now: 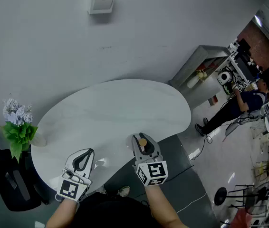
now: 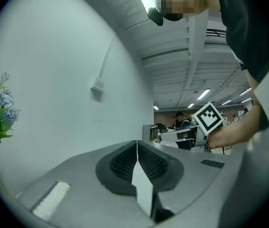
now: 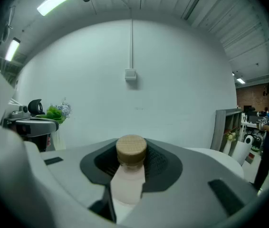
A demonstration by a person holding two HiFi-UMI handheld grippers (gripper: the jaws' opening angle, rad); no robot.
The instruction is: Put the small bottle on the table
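Nearest the lens, the small bottle sits pinched between the jaws of the right gripper, gripped on its pale body just under the tan cap, over the near edge of the white table. It looks light, stiff and smooth-sided, so that hold on the body suits it, though it may slip or topple when set down. Beside it, the left gripper has its jaws pressed together on nothing.
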